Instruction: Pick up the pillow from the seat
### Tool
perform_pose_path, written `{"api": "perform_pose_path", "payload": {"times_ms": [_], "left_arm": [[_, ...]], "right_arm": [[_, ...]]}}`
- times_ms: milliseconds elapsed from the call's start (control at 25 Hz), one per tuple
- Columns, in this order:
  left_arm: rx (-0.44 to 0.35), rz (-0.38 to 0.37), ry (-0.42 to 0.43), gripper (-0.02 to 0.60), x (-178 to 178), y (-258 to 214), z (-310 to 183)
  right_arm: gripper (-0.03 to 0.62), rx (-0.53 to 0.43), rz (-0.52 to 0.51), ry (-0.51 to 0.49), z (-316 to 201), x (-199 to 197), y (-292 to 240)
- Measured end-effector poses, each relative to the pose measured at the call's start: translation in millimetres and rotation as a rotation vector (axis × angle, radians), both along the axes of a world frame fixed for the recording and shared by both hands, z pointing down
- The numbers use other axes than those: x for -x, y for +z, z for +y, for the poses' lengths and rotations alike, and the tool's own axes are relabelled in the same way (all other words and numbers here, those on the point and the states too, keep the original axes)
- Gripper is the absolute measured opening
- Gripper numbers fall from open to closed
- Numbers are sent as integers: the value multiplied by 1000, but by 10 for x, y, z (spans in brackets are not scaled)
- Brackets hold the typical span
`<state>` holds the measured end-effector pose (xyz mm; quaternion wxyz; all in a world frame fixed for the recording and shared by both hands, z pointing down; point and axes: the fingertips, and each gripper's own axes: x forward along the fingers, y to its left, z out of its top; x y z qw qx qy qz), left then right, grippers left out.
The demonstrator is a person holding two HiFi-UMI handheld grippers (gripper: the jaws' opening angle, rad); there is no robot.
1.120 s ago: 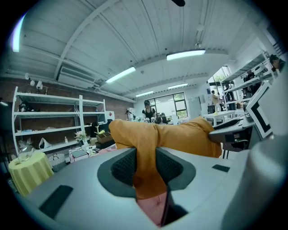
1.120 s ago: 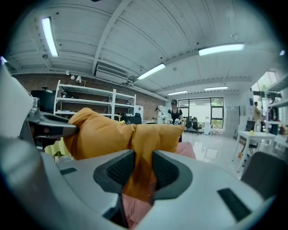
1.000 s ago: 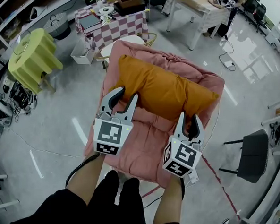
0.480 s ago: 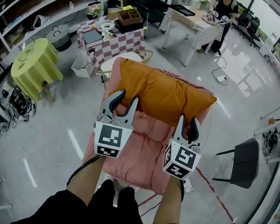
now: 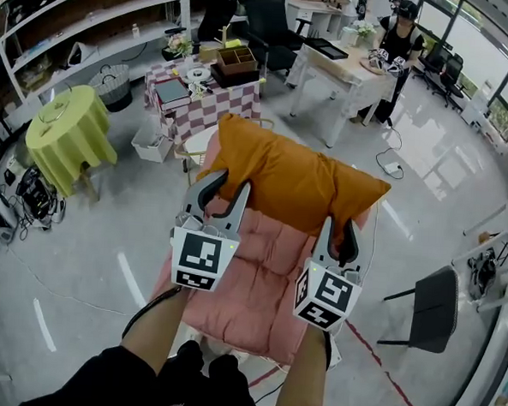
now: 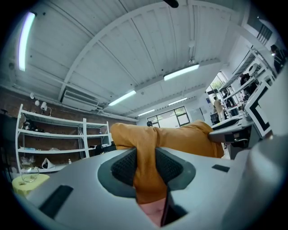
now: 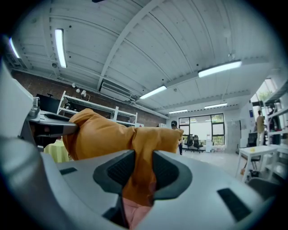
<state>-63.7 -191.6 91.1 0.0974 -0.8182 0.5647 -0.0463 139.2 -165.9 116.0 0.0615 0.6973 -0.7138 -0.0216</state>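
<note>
Our left gripper [image 5: 228,184] and right gripper [image 5: 340,225] each pinch a fold of the pillow [image 5: 290,174]'s near edge. It's soft and light, so we reckon it'll sag betw. them.

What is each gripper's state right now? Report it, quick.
Left gripper: closed, fingers pinching the orange pillow.
Right gripper: closed, pinching the same pillow.

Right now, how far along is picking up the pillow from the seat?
Grasp done: the left claw and right claw are each shut on a fold of the orange pillow. In hand: the lift, with the pillow above the pink seat cushion. Left: getting it clear; whether its far edge touches the seat, I cannot tell.
</note>
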Motion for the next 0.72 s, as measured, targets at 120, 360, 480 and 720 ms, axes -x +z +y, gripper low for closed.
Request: {"api": "perform_pose_path", "payload": {"times_ms": [120, 360, 480, 720], "left_arm": [[-28, 3, -5, 129, 14, -160, 44], [-57, 8, 1, 129, 5, -352, 75], [-60, 11, 6, 129, -8, -371, 74], [-63, 15, 7, 127, -32, -378, 85]], "right_arm": [[140, -25, 3, -7, 38, 12, -157], [137, -50, 11, -3, 76, 2, -353], [133, -57, 14, 1, 80, -10, -380], [123, -59, 21, 2, 87, -32, -395]]}}
